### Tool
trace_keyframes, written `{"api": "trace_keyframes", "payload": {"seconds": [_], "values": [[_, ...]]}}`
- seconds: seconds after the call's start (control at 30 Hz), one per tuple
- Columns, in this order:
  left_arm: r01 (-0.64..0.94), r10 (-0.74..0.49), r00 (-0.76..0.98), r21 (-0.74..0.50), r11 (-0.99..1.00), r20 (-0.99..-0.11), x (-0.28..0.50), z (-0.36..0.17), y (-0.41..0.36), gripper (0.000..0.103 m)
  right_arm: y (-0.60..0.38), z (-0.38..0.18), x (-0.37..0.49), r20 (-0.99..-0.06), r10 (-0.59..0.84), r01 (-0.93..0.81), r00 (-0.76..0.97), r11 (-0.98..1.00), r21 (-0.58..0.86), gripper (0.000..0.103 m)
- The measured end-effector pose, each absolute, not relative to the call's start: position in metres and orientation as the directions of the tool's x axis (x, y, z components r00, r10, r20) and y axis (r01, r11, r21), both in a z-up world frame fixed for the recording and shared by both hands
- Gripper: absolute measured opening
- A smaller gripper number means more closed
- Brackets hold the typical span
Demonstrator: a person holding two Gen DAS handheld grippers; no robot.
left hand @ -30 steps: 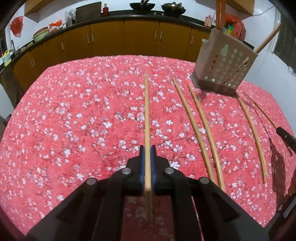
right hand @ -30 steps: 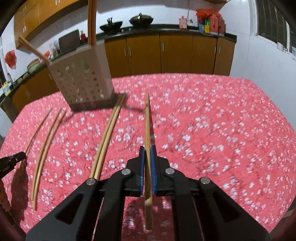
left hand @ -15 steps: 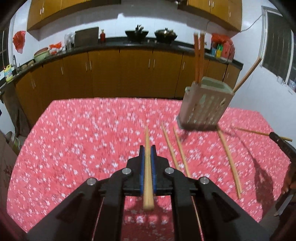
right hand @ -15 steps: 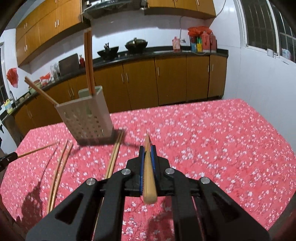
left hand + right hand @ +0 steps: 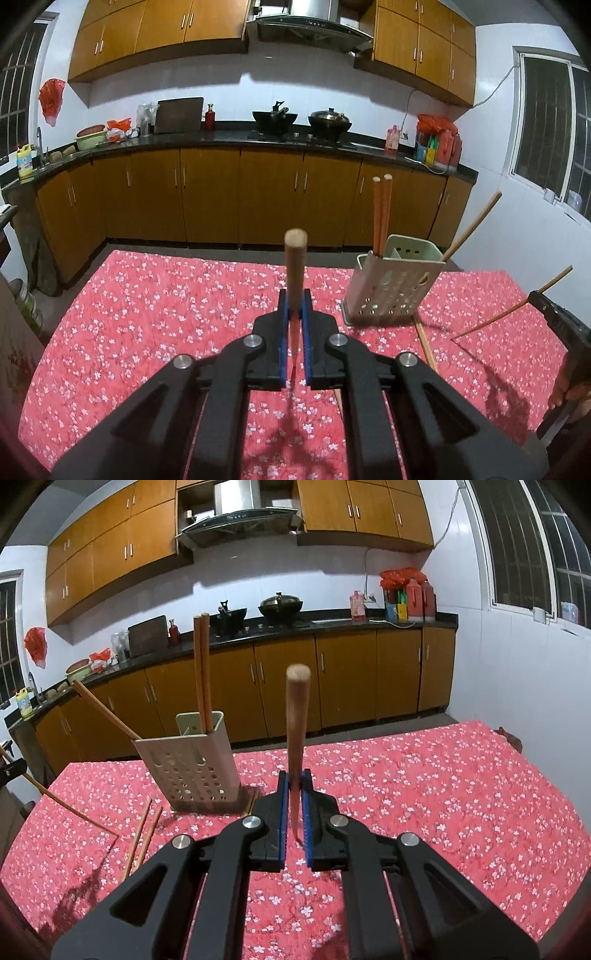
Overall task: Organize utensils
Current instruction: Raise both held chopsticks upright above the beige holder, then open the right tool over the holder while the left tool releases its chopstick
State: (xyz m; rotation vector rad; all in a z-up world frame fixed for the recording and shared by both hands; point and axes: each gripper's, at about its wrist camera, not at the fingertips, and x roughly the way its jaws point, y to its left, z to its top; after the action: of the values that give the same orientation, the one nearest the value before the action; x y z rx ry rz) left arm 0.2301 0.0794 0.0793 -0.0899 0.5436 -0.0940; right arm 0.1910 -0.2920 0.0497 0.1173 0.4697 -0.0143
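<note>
Already three chopsticks (image 5: 381, 214) are stood in the perforated holder (image 5: 391, 288) at the counter's (image 5: 147, 314) far side. One chopstick is clamped in each tool, left (image 5: 294, 308) and right (image 5: 294, 788); several more (image 5: 142, 834) are left lying near the holder.

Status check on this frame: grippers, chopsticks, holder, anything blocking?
Left gripper shut on a chopstick; right gripper likewise. Holder upright, three sticks inside. Loose chopsticks on cloth. Nothing blocking.

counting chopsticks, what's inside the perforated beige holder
The perforated beige plastic holder shows two upright reddish-brown chopsticks and one leaning wooden chopstick; its walls hide anything lower.
</note>
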Motion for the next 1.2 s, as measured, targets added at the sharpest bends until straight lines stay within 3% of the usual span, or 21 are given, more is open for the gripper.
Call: {"api": "trace_keyframes", "payload": {"seconds": [0.33, 0.53, 0.73, 0.93, 1.2], "values": [[0.138, -0.180, 0.869, -0.123, 0.983, -0.461, 0.229, 0.108, 0.064, 0.007, -0.284, 0.092, 0.189, -0.392, 0.108, -0.044, 0.913, 0.985, 0.168, 0.007], [0.223, -0.264, 0.896, -0.151, 0.963, -0.358, 0.227, 0.153, 0.043, 0.007, -0.266, 0.147, 0.182, -0.258, 0.215, -0.161, 0.942, 0.964, 0.213, 0.007], [0.272, -0.310, 0.909, -0.167, 0.948, -0.279, 0.238, 0.185, 0.018, 0.007, -0.246, 0.170, 0.193, -0.160, 0.209, -0.177, 0.965, 0.965, 0.193, 0.007], [0.219, -0.263, 0.934, -0.195, 0.956, -0.242, 0.268, 0.185, 0.008, 0.007, -0.233, 0.160, 0.219, -0.162, 0.179, -0.153, 0.970, 0.975, 0.163, 0.007], [0.202, -0.268, 0.920, -0.241, 0.949, -0.284, 0.307, 0.159, 0.003, 0.007, -0.227, 0.134, 0.251, -0.233, 0.181, -0.145, 0.955, 0.976, 0.163, 0.007]]}}
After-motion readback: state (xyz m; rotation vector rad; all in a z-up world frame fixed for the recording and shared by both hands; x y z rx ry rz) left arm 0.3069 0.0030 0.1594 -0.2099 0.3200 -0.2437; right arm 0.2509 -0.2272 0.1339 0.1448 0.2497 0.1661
